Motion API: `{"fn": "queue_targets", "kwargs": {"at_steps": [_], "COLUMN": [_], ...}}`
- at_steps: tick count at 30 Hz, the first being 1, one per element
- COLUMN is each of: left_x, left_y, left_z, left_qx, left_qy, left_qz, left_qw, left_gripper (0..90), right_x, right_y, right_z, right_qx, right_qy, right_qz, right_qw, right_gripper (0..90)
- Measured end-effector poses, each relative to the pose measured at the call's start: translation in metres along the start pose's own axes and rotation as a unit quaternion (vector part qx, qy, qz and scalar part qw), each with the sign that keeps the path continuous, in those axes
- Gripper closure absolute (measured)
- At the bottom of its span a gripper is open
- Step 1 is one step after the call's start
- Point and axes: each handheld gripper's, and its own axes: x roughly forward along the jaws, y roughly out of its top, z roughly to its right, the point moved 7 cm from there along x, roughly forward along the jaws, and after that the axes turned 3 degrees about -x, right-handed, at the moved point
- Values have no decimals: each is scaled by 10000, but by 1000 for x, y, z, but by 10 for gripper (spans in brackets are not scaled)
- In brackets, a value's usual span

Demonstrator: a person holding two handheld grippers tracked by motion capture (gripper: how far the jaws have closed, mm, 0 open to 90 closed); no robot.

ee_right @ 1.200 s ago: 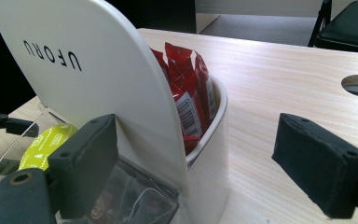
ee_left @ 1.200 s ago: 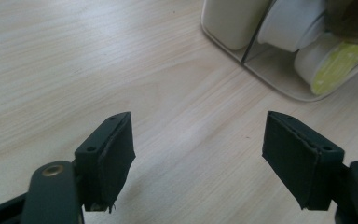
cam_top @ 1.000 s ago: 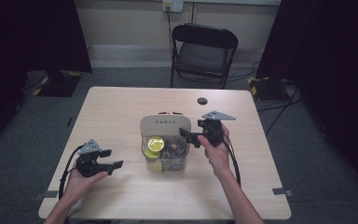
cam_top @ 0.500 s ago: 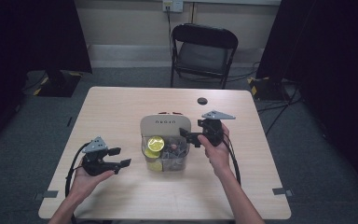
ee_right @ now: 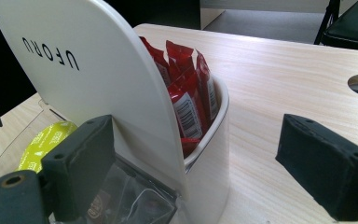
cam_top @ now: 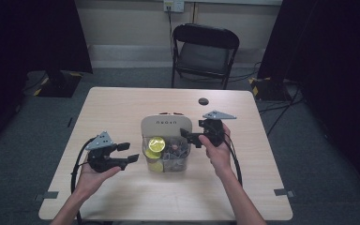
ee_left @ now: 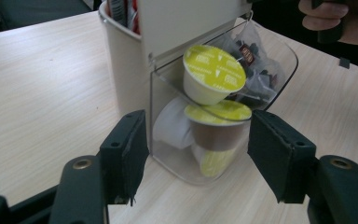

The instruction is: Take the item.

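Observation:
A white and clear desk organizer (cam_top: 165,125) stands mid-table. Its clear front bin (ee_left: 270,88) holds yellow-lidded coffee pods (ee_left: 213,74) and dark tea bags (ee_left: 256,60). Red sachets (ee_right: 186,88) stand in the white cup (ee_right: 209,154) behind the upright white panel (ee_right: 88,70). My left gripper (cam_top: 127,153) hovers just left of the bin, aimed at the pods. Its jaws have just been closing, but they still stand apart with nothing between them (ee_left: 198,140). My right gripper (cam_top: 190,137) is at the organizer's right side, open, its jaws straddling the cup's rim without pressing (ee_right: 214,158).
A round cable hole (cam_top: 203,101) sits in the table behind the organizer. A black folding chair (cam_top: 205,51) stands beyond the far edge. The wooden tabletop (cam_top: 122,108) has bare room on the left and in front. Dark curtains flank the room.
My left gripper has risen and moved right toward the organizer, and its jaws have narrowed. The right gripper and the organizer have stayed put.

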Motion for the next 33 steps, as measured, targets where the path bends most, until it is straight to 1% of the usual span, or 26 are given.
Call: {"fn": "queue_targets", "kwargs": {"at_steps": [2,5,7,8,9,12,14,15,16,18,19,22,23,24,26,27,28,29,33], "left_x": [2,7,10,11,12,17,21,24,27,31,34,41,43,44,47,48,50,51,58], "left_y": [4,11,15,18,20,26,29,29,30,28,28,27,27,27,27,27,27,27,27], "left_z": [2,7,10,11,13,17,19,19,19,19,19,19,19,18,17,16,16,16,17], "left_qx": [62,121,126,161,162,204,197,209,171,178,123,129,97,127,81,95,97,111,95], "left_qy": [-19,-101,-136,-123,-182,-265,-349,-347,-336,-386,-390,-374,-371,-332,-274,-265,-315,-286,-309], "left_qz": [10,44,103,100,147,177,190,163,193,99,96,58,66,32,26,-9,1,-39,-25], "left_qw": [10000,9999,9998,9997,9996,9993,9990,9990,9991,9990,9991,9992,9992,9994,9996,9996,9995,9995,9995], "left_gripper": [376,384,385,385,399,401,412,409,409,405,394,388,385,384,361,351,352,351,348], "right_x": [0,0,0,0,1,1,1,1,1,1,1,1,1,1,1,2,2,3,4], "right_y": [0,0,0,0,0,0,0,0,0,-1,-1,-1,-1,-1,-1,-2,-2,-2,-2], "right_z": [0,0,1,1,1,1,0,1,1,1,1,1,1,1,0,0,0,0,-1], "right_qx": [-1,7,9,10,12,11,9,12,12,9,1,1,0,7,12,3,-6,2,-14], "right_qy": [-1,4,1,1,3,-1,-2,4,4,4,9,15,13,12,2,8,18,26,28], "right_qz": [1,-1,-1,0,-1,-7,-8,-10,-10,-15,-15,-17,-18,-20,-37,-43,-48,-54,-69], "right_qw": [10000,10000,10000,10000,10000,10000,10000,10000,10000,10000,10000,10000,10000,10000,10000,10000,10000,10000,10000], "right_gripper": [107,103,100,100,99,99,99,99,99,99,99,99,99,99,99,99,99,99,99]}}
